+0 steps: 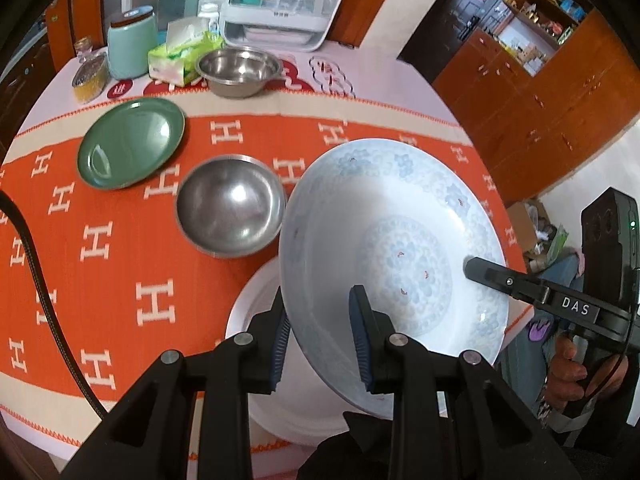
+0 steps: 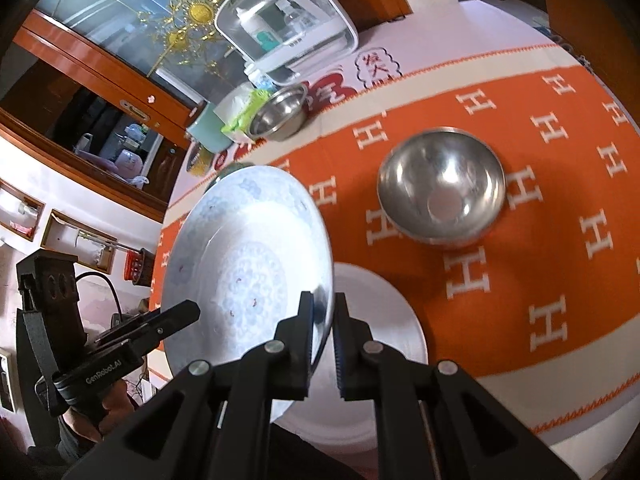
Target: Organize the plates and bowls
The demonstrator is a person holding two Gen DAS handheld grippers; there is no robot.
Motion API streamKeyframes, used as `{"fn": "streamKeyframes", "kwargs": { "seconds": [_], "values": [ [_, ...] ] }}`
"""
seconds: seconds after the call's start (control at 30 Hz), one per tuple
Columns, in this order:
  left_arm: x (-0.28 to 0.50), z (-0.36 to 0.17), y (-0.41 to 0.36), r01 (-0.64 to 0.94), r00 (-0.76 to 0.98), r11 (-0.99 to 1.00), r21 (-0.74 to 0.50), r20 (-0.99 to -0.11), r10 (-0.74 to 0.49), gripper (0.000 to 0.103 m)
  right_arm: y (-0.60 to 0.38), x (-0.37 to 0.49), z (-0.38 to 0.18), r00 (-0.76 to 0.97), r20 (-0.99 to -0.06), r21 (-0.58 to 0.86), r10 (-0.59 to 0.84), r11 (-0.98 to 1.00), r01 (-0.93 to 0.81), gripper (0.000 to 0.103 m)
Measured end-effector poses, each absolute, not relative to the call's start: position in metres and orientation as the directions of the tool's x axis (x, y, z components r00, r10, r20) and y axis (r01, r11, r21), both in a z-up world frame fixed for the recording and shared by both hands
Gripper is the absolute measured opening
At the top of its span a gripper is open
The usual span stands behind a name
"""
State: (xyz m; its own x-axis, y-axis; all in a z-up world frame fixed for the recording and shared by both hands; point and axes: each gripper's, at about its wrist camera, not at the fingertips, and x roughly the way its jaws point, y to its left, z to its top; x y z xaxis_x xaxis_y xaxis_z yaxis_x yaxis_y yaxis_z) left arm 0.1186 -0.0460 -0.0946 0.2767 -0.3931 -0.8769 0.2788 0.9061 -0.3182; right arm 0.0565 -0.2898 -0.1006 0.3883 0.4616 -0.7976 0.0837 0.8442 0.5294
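Note:
A large white plate with a pale blue flower pattern [image 1: 380, 216] [image 2: 248, 240] hangs tilted above the table, held from both sides. My left gripper [image 1: 320, 314] is shut on its near left rim. My right gripper [image 2: 323, 308] is shut on the opposite rim and shows in the left wrist view as a black finger [image 1: 492, 274] over the plate's right edge. A plain white plate [image 1: 256, 312] [image 2: 380, 312] lies flat on the orange cloth right under the lifted one. Beyond it sit a steel bowl [image 1: 230, 208] [image 2: 442, 188] and a green plate [image 1: 132, 142].
A second steel bowl [image 1: 238, 70] [image 2: 280, 114] stands at the back by a green tissue pack [image 1: 180, 60], a mint canister [image 1: 132, 44] and a white lidded container [image 1: 284, 0]. A black cable [image 1: 36, 264] crosses the left side. The table edge [image 1: 516, 240] drops off at right.

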Motion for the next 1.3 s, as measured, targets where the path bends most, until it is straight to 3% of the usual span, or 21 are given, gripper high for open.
{"fn": "streamKeyframes", "kwargs": {
  "seconds": [1.3],
  "values": [
    [0.086,-0.195,-0.055,0.191,0.04,0.961,-0.199,-0.977,-0.21,0.026,-0.275,0.036,-0.209,0.059,-0.887,0.46,0.457,0.869,0.183,0.012]
  ]
}}
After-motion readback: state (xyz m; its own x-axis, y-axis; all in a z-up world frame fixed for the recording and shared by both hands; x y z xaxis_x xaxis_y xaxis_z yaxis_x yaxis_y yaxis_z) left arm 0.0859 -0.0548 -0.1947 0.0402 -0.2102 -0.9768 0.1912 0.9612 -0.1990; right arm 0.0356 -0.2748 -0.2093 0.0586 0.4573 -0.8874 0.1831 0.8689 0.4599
